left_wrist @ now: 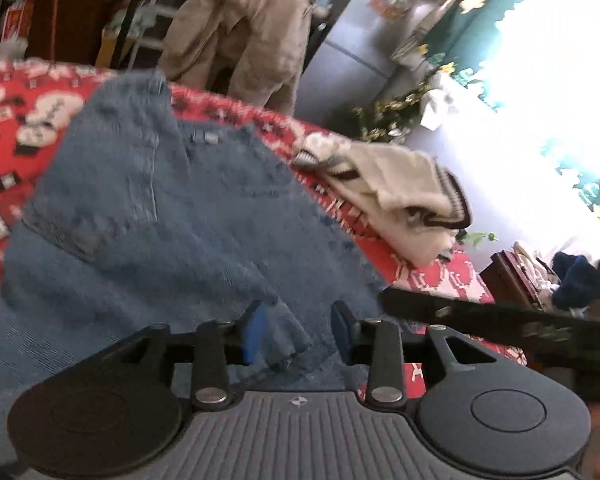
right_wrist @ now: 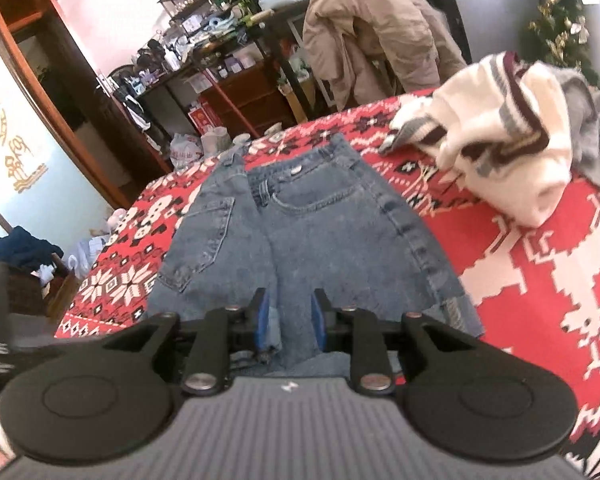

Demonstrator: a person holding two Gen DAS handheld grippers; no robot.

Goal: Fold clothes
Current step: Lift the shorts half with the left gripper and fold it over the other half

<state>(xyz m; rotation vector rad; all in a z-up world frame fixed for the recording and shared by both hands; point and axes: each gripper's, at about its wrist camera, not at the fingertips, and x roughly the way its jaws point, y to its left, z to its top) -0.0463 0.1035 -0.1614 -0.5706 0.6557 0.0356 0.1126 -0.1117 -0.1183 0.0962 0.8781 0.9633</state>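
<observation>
My left gripper [left_wrist: 300, 332] and right gripper [right_wrist: 290, 320], jaws apart over denim folds, hover at the near edge of the jeans [right_wrist: 300, 232] lying on the red-patterned worktop [right_wrist: 540, 280]; sweater [right_wrist: 500, 148] far right.

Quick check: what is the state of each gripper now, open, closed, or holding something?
Left gripper: open; a fold of the jeans lies between the pads, not pinched.
Right gripper: open, with denim between the pads, not clearly clamped.
</observation>
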